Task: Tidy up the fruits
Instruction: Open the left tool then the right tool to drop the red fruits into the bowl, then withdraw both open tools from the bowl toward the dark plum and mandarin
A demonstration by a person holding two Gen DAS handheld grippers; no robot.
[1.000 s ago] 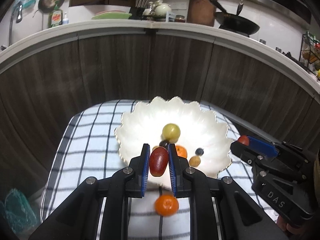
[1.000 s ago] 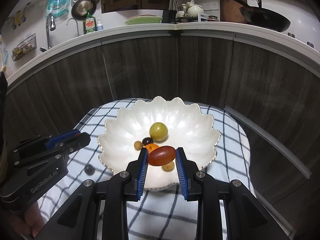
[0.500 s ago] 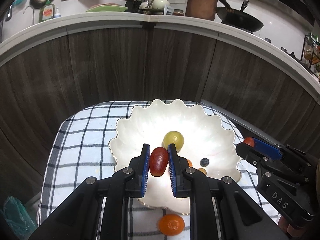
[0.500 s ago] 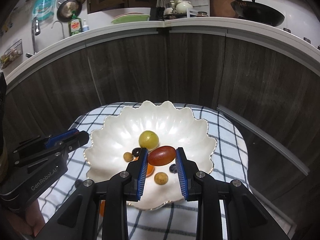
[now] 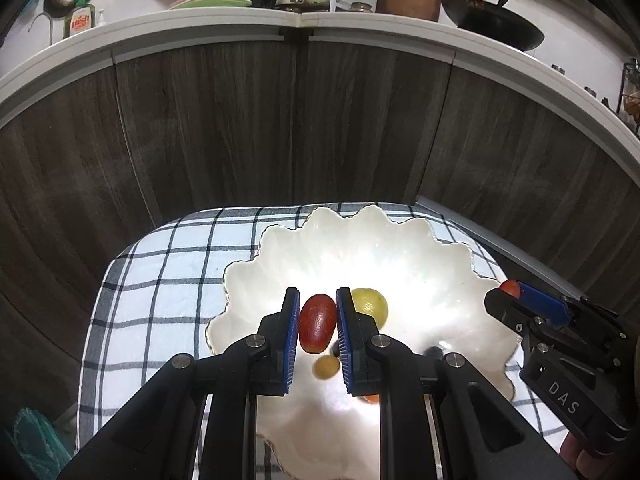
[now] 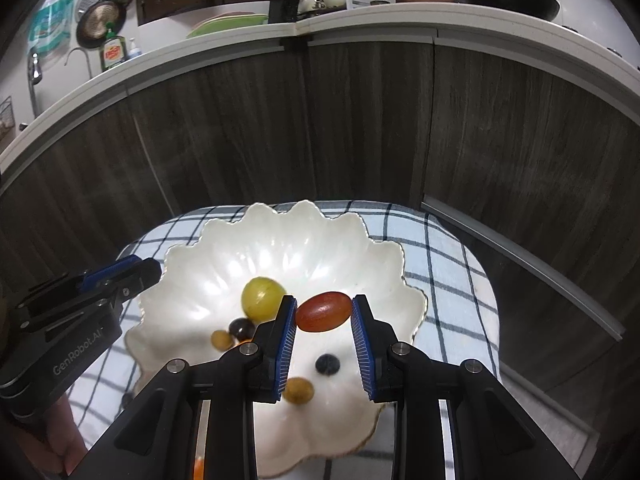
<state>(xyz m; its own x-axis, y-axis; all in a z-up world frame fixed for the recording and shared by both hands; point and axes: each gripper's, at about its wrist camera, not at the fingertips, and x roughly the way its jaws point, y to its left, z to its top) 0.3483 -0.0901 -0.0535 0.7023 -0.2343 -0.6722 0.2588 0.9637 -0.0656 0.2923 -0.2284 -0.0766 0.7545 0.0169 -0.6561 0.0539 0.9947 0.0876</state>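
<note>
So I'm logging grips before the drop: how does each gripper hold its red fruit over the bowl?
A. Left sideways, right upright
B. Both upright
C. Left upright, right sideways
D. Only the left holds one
C: the left gripper pinches its red fruit standing on end, while the right gripper clamps its red fruit lying crosswise, both over the bowl.

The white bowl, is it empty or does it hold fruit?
Not empty: the white bowl holds a green grape and several smaller fruits.
</note>
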